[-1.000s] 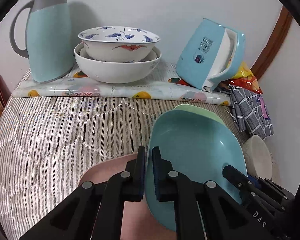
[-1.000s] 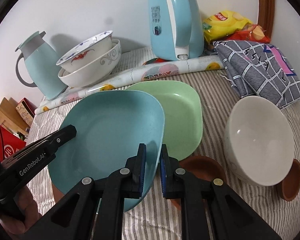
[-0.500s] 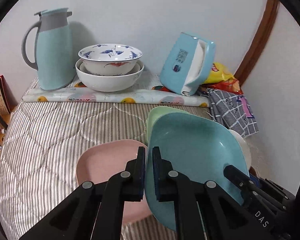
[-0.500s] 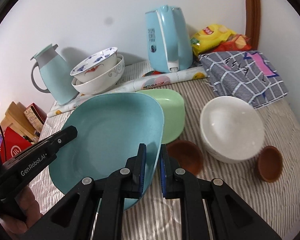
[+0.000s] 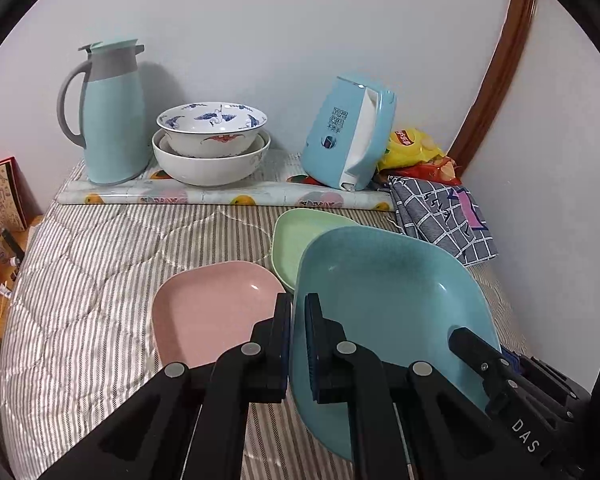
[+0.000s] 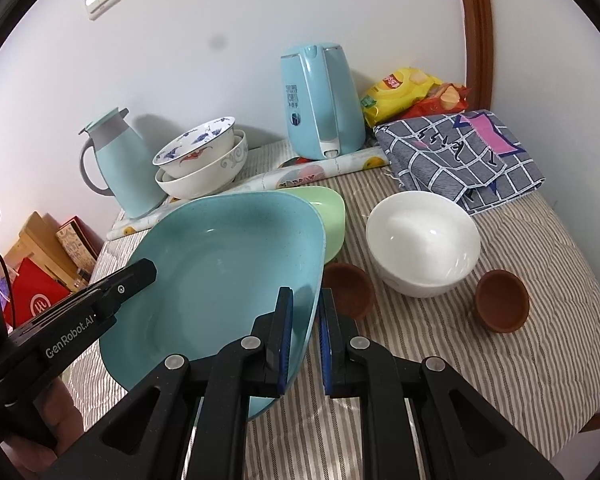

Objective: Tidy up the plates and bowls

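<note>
Both grippers hold a large blue plate in the air above the bed; it also shows in the right wrist view. My left gripper is shut on its left rim. My right gripper is shut on its right rim. Below lie a pink plate and a green plate, the latter also in the right wrist view. A white bowl and two small brown bowls sit to the right. Two nested bowls stand at the back.
The striped quilt covers the surface. At the back stand a blue thermos jug and a blue kettle on a rolled mat. Snack bags and a folded checked cloth lie by the right wall.
Both grippers have risen and pulled back with the blue plate. The pink plate underneath has come into view, and more of the bed shows.
</note>
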